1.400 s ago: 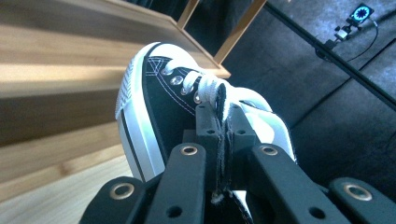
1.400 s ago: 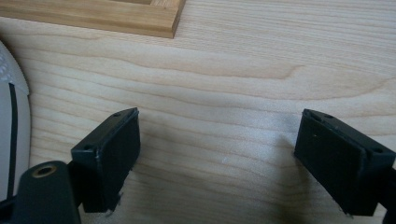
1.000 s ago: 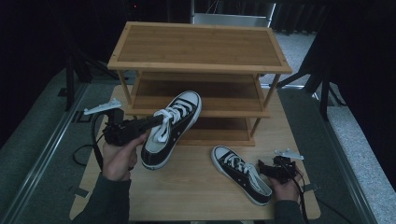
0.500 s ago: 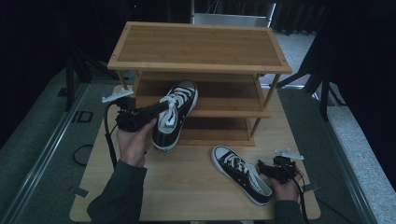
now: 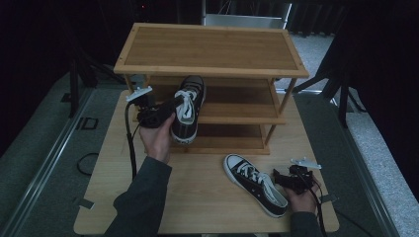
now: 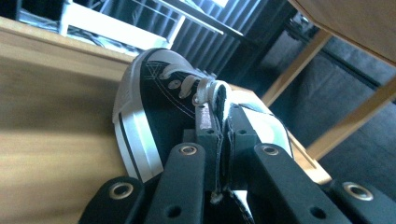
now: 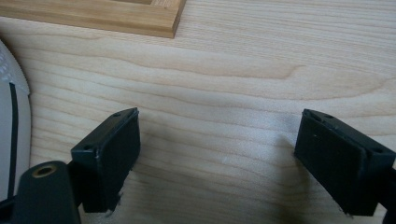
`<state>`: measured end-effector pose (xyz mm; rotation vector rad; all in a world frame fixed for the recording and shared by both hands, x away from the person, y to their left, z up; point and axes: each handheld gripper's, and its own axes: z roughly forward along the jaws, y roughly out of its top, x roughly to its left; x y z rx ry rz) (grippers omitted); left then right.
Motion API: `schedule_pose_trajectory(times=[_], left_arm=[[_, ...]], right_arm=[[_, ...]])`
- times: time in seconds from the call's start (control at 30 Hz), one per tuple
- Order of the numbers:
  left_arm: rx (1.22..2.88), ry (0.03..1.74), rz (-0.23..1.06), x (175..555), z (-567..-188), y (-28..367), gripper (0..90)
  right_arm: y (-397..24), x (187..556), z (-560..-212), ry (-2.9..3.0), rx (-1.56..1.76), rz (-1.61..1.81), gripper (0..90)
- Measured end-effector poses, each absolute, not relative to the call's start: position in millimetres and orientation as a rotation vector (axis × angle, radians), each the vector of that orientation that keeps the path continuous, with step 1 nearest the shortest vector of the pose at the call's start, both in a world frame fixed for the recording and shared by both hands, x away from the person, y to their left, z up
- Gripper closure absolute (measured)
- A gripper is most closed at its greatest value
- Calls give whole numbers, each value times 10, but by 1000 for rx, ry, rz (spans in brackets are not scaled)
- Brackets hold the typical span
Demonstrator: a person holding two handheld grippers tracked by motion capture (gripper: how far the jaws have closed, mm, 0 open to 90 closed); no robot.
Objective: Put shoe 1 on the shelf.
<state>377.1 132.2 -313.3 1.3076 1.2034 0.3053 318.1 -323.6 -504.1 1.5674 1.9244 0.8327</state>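
- Held sneaker [image 6: 154, 100]: black cloth upper, matt; white rubber toe cap and sole band, smooth with a slight sheen; metal eyelets.
- Second sneaker [image 5: 254, 184]: same black cloth, white laces.
- Shoe rack [image 5: 212, 47]: warm-toned wood, smooth, satin finish.
- Table [image 7: 261, 93]: pale wood, visible grain, matt.
- Left gripper [image 6: 219, 128]: black matt plastic, metal rivets.
- Right gripper [image 7: 217, 161]: black matt pads.

Held sneaker's [image 5: 187, 106] heel hidden behind the left hand [image 5: 159, 138], second sneaker [image 7: 11, 116] cut off by right gripper view's left edge.
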Motion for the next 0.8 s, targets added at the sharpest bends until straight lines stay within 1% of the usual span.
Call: schedule_pose_trajectory(times=[0.33,0.4,0.47,0.5,0.53,0.63,0.67,0.73,0.8], left_arm=[[1245,1223,306,4085,-3216,1161,865],[1216,1236,299,4134,-3232,1127,865],[1132,1261,277,4182,-3226,1045,865],[1132,1261,277,4182,-3226,1045,865],[1242,1259,314,4199,-3244,1075,865],[1275,1249,330,4240,-3242,1052,865],[1203,1277,319,4264,-3231,996,865],[1222,1277,334,4293,-3239,995,865],[1207,1290,343,4313,-3250,986,865]], right_arm=[[-3235,3181,-5041,1926,1566,833,142],[-3235,3182,-5041,1926,1566,833,142],[-3235,3182,-5041,1926,1566,833,142],[-3235,3182,-5041,1926,1566,834,142],[-3235,3182,-5041,1926,1565,833,142],[-3235,3182,-5041,1927,1564,833,142],[-3235,3182,-5041,1927,1564,834,142],[-3235,3182,-5041,1928,1564,834,142],[-3235,3182,-5041,1928,1564,833,142]])
